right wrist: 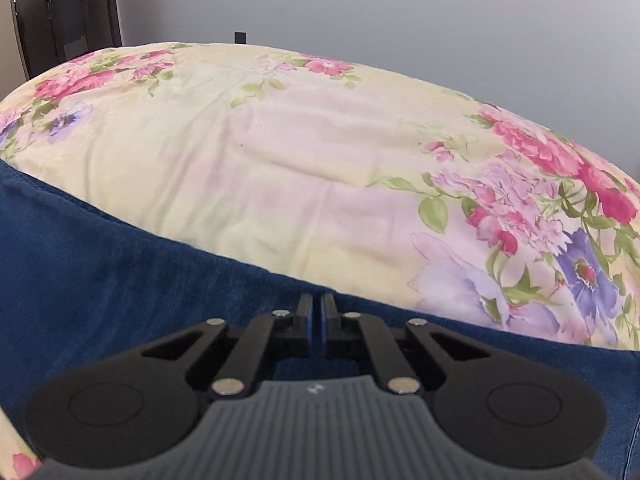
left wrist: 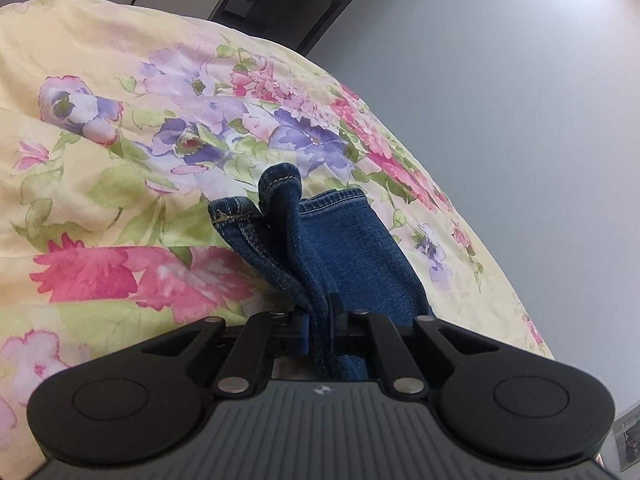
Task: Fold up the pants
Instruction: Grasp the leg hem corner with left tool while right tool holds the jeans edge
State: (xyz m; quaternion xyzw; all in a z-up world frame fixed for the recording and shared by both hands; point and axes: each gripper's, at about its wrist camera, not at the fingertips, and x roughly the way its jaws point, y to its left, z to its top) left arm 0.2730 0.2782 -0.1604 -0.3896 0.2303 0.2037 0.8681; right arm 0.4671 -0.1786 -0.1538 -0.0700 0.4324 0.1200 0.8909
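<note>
The pants are dark blue denim jeans. In the left wrist view my left gripper (left wrist: 320,316) is shut on a bunched fold of the jeans (left wrist: 360,252) near the leg hems, which stick up ahead of the fingers. In the right wrist view my right gripper (right wrist: 319,312) has its jaws almost together over the jeans (right wrist: 120,288), at the edge of the cloth; whether denim is pinched between them does not show. The jeans lie across a floral bed cover (right wrist: 280,160).
The bed cover (left wrist: 100,160) is pale yellow with pink and purple flowers and fills most of both views. A grey wall (left wrist: 500,100) stands beyond the bed's edge. Dark doors or cabinets (right wrist: 60,12) stand at the far left.
</note>
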